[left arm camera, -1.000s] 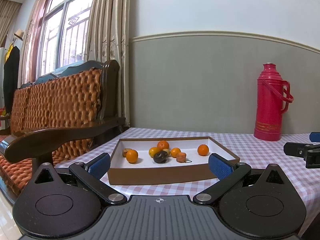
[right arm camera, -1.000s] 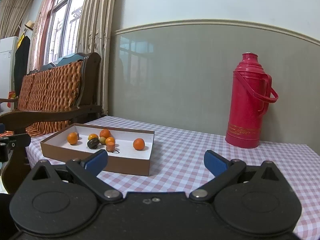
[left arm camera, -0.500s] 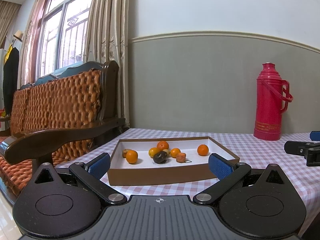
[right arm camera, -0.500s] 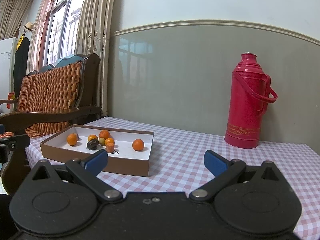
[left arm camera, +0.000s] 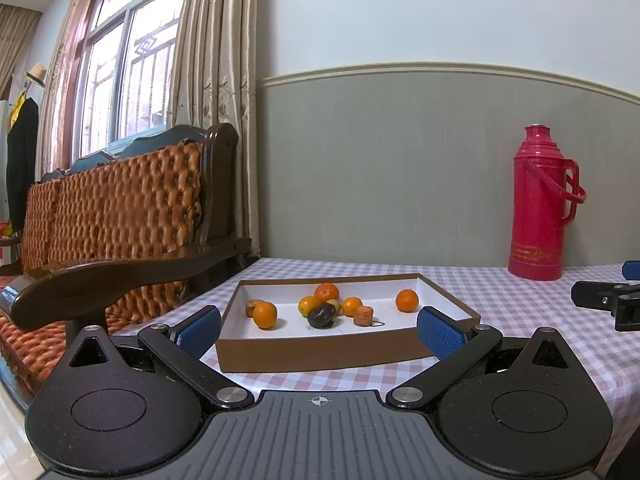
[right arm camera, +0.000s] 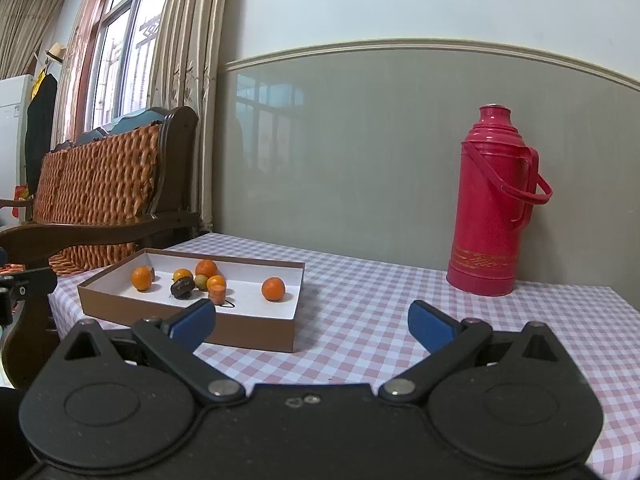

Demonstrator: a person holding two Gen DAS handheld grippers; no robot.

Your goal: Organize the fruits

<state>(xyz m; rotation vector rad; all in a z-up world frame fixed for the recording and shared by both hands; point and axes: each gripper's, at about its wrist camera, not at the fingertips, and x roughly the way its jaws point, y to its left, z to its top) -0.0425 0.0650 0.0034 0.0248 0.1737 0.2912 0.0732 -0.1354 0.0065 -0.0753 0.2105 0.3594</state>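
Observation:
A shallow brown box (left arm camera: 320, 354) with a white inside sits on the checked tablecloth. It holds several oranges (left arm camera: 265, 315), a dark fruit (left arm camera: 321, 315) and a short carrot piece (left arm camera: 363, 316). My left gripper (left arm camera: 320, 326) is open and empty, just in front of the box's near wall. My right gripper (right arm camera: 312, 326) is open and empty, over the cloth to the right of the box (right arm camera: 248, 328). The oranges (right arm camera: 273, 289) and dark fruit (right arm camera: 183, 288) show there too. The right gripper's fingertips (left arm camera: 600, 300) show at the left view's right edge.
A tall red thermos (left arm camera: 540, 208) (right arm camera: 490, 216) stands at the back right by the grey wall. A wooden sofa with an orange cushion (left arm camera: 120, 216) stands left of the table. The table's right edge (right arm camera: 624, 304) is near.
Both views have shifted only slightly. The box and fruits have not moved. Both grippers stay open.

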